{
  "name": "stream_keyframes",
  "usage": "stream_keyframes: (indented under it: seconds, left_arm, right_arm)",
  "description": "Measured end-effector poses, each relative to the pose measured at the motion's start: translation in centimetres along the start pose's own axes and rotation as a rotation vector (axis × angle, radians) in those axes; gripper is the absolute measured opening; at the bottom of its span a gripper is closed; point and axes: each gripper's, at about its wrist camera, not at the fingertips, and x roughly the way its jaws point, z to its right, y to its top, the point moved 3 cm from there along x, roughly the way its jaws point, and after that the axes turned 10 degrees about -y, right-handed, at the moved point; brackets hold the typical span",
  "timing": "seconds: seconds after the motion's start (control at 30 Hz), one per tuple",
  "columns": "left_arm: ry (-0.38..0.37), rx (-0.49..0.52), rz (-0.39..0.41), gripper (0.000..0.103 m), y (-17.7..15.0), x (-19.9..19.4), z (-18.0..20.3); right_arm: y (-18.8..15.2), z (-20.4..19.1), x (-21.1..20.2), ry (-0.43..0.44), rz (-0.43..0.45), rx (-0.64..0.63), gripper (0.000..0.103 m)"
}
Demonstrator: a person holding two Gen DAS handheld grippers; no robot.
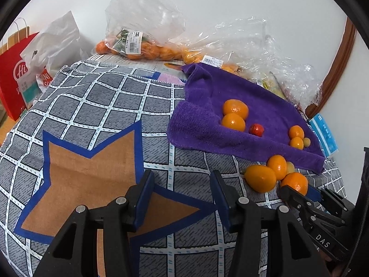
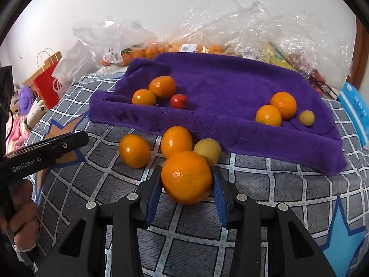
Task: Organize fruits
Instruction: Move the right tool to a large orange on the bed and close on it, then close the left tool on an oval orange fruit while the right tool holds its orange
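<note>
Checked grey bedspread (image 1: 96, 106) with a brown star, against a white wall (image 1: 207, 0); bagged fruit (image 1: 138, 48) at the back, red paper bag (image 1: 13, 76) far left. Purple towel (image 2: 230, 87) carries six small fruits. Right tongs (image 2: 187, 182) clamp an orange (image 2: 186, 177) just off the towel's near edge, three fruits touching or beside it. Left tongs (image 1: 182, 198) agape, empty, over the star.

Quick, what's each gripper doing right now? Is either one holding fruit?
Left gripper: open, empty, over the patterned cloth.
Right gripper: around an orange; both pads meet its sides.
</note>
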Motion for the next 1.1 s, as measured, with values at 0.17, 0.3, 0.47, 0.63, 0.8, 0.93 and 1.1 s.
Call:
stream_keyframes:
  seconds: [0.17, 0.3, 0.47, 0.63, 0.8, 0.93, 1.1]
  left_arm:
    - [0.010, 0.013, 0.001, 0.048, -0.1, 0.0, 0.2]
    - [0.014, 0.014, 0.003, 0.048, -0.1, 0.0, 0.2]
    - [0.012, 0.015, 0.006, 0.048, -0.1, -0.1, 0.2]
    - [0.002, 0.032, 0.013, 0.048, -0.1, -0.1, 0.7]
    - [-0.041, 0.063, 0.016, 0.048, -0.2, -0.4, 1.5]
    - [-0.072, 0.073, -0.014, 0.048, -0.4, -0.3, 2.4]
    - [-0.109, 0.099, -0.043, 0.048, -0.4, -0.3, 4.6]
  right_arm:
    - [-0.1, 0.3, -0.3, 0.012, 0.009, 0.015, 0.041]
    - [-0.2, 0.7, -0.6, 0.013, 0.024, 0.042, 0.041]
    - [-0.1, 0.8, -0.6, 0.035, 0.028, 0.048, 0.041]
    - [-0.1, 0.9, -0.7, 0.052, 0.032, 0.053, 0.041]
    - [0.0, 1.2, -1.4, 0.054, 0.065, 0.064, 0.041]
    - [-0.2, 1.7, -2.4, 0.060, 0.066, 0.036, 0.041]
    - [0.0, 3.3, -4.5, 0.027, 0.098, 0.003, 0.041]
